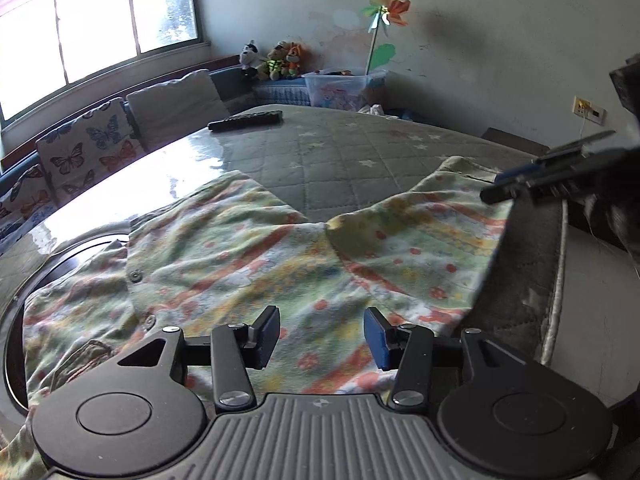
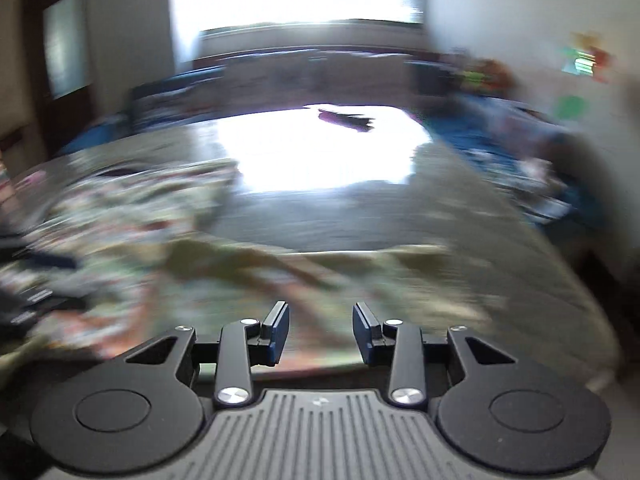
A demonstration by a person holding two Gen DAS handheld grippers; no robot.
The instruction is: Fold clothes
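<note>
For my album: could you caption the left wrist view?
Open left gripper hovers over a floral garment spread on a mattress.

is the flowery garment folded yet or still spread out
Spread out. The flowery garment lies flat across the mattress, both legs splayed apart, no fold visible.

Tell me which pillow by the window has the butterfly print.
The butterfly pillow, nearer the left edge of the left wrist view. The plain pillow beside it, closer to the stuffed toys, shows no pattern, just pale fabric.
</note>
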